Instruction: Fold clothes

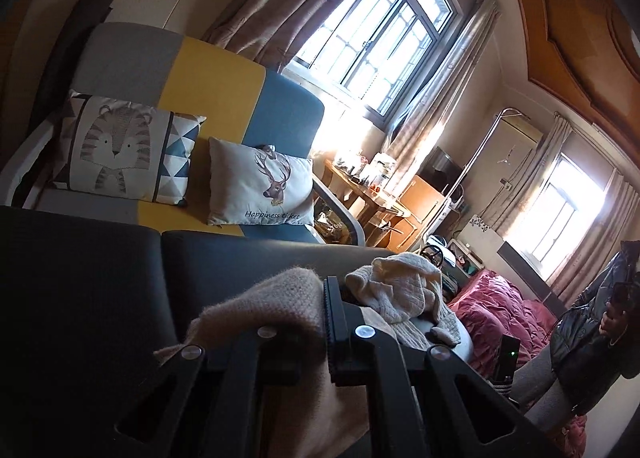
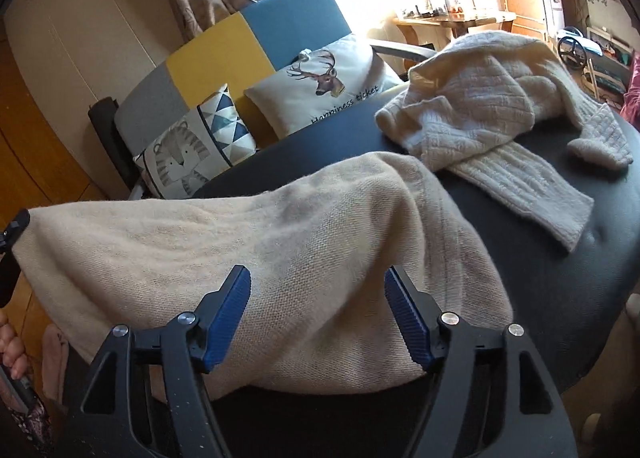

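- The beige knit garment [image 2: 248, 242], a fine, slightly fuzzy weave, lies stretched across the near part of a dark, smooth padded surface [image 2: 560, 258]. Its left corner is drawn out to a point at the frame's left edge, and its near hem droops over the surface's front edge.
- The left gripper [image 1: 326, 298] has its black jaws pressed together, pinching an edge of that beige garment [image 1: 272, 298]; in the left wrist view the cloth drapes over and beside the left finger. In the right wrist view only a dark tip [image 2: 20, 224] shows at the pulled corner, which appears to be this gripper.
- The right gripper [image 2: 318, 282] stands spread wide, its blue ribbed pads [image 2: 226, 322] either side of the beige cloth without pressing on it. The garment lies under and between the fingers.
- A cream sweater [image 2: 492, 106] with a chunky cable and rib texture lies crumpled farther back on the same dark surface, one ribbed sleeve reaching forward toward the beige piece, well apart from both tools.
- Behind the surface is a sofa [image 1: 224, 82] in grey, yellow and blue fabric panels, with two square cushions leaning on it: a tiger print cushion [image 1: 120, 150] with triangles, and a deer print cushion [image 1: 260, 182] lettered "Happiness ticket".
- A rumpled pink quilted bedcover [image 1: 500, 306] lies at the right, and a person in a glossy black padded jacket [image 1: 592, 318] stands beyond it.
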Available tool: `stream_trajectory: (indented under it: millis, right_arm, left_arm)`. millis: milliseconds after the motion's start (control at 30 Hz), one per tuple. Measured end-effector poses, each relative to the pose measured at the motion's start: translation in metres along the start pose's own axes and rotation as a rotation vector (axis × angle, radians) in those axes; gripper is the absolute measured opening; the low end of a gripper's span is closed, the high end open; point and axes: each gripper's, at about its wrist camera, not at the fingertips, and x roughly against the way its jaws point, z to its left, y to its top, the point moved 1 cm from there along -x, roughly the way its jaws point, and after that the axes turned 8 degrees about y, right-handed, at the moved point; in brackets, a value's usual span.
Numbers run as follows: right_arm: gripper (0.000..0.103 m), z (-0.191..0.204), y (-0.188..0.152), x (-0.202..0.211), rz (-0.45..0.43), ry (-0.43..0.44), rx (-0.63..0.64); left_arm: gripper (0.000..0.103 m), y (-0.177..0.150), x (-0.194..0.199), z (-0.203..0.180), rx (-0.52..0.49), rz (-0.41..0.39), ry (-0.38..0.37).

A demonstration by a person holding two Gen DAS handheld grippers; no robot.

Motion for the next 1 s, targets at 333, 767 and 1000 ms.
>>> stream_trajectory:
  millis: [333, 767, 1000]
  right_arm:
    - [0.072, -0.030, 0.057, -0.100, 0.158, -0.207, -0.032]
    - [0.016, -0.024, 0.030, -0.040, 0.006, 0.207, -0.300]
    - [0.013, 0.039, 0.063, 0.004, -0.070, 0.465, -0.281]
  left_arm:
    - [0.007, -0.010, 0.018, 0.022, 0.018, 0.011, 0.006]
    - [0.007, -0.024, 0.005, 0.047, 0.087, 0.065, -0.019]
    - [0.007, 0.001, 0.031, 0.048, 0.098, -0.007, -0.053]
